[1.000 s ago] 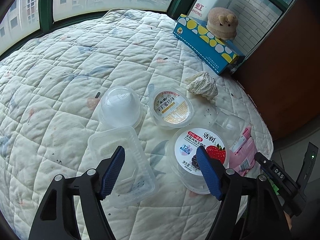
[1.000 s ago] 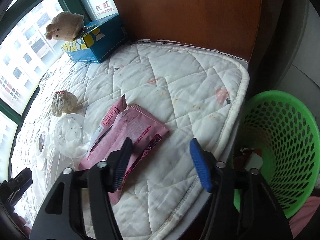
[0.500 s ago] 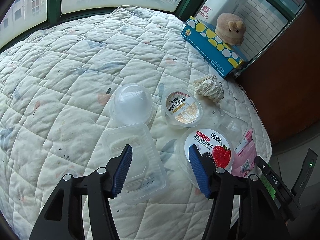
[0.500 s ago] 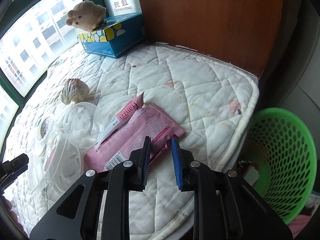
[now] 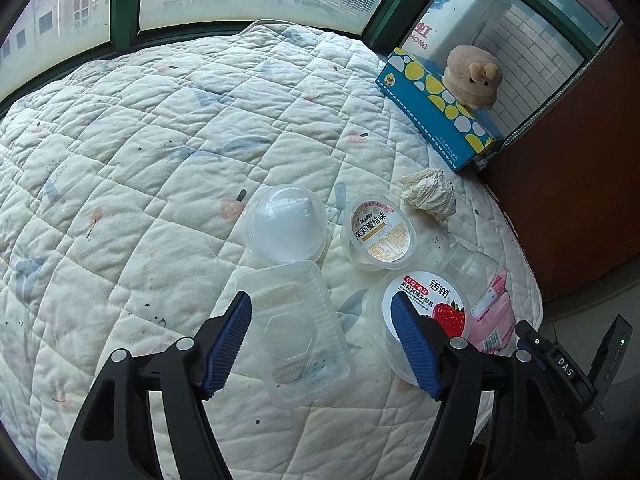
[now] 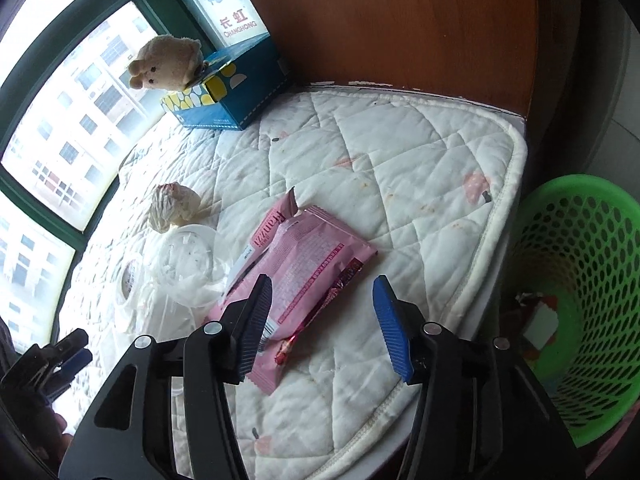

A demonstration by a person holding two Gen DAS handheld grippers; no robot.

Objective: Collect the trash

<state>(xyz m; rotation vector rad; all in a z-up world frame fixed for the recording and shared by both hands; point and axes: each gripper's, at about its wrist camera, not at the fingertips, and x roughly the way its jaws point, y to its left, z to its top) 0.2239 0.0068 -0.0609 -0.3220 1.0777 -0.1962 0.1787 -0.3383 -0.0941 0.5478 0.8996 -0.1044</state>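
My left gripper [image 5: 322, 344] hovers over a clear plastic tray [image 5: 296, 336] on the quilt; its jaws are opening and the pads do not touch the tray. Beside it stand a strawberry yogurt tub [image 5: 428, 312], a labelled small cup [image 5: 380, 232], a clear dome lid [image 5: 286, 228] and a crumpled paper ball [image 5: 430, 194]. My right gripper [image 6: 324, 320] hangs above the near end of a pink snack wrapper [image 6: 304, 264]; its jaws are opening and nothing is pinched between them. A green mesh basket [image 6: 580, 288] with some scraps inside stands on the floor past the mattress corner.
A blue tissue box [image 6: 228, 96] with a plush toy [image 6: 168, 62] on it sits by the window at the back. A wooden panel borders the quilt [image 6: 400, 160] on the far side. A clear cup [image 6: 188, 260] lies left of the wrapper.
The right jaws closed almost fully half a second ago and now stand apart again; the wrapper still lies on the quilt. The left jaws narrowed, then widened, and that gripper shifted slightly.
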